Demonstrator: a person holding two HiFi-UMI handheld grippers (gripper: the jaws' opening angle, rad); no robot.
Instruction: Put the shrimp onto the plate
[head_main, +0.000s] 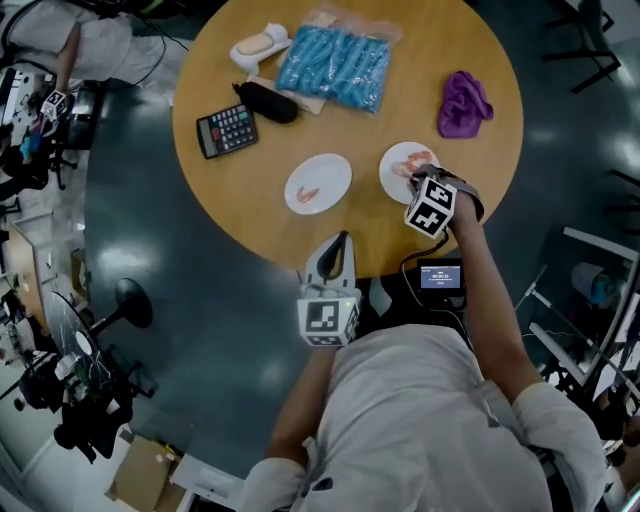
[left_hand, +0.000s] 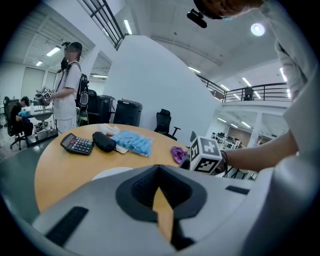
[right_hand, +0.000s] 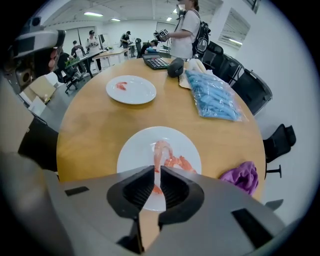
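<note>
Bare table (head_main: 410, 115) is lying open between the left plate (head_main: 335, 170) and right plate (head_main: 392, 165), while the calculator (head_main: 227, 130), black pouch (head_main: 266, 101), blue packet (head_main: 335, 65) and purple cloth (head_main: 463, 104) are crowding the far side, seemingly clear of both.

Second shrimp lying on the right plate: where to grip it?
Probably the mid-body of the second shrimp, from straight above with jaws across its width: it lies flat on the right plate, beside the held shrimp in the right gripper.

A pale grey short-sleeved T-shirt (head_main: 420, 400) fills 6 o'clock. The grey moulded left gripper (head_main: 343, 238) and right gripper (head_main: 421, 172) carry black ribbed pads (right_hand: 132, 191) and white cubes (head_main: 328, 318) with black square markers. A dark wristband (head_main: 474, 203) rings the right wrist.
</note>
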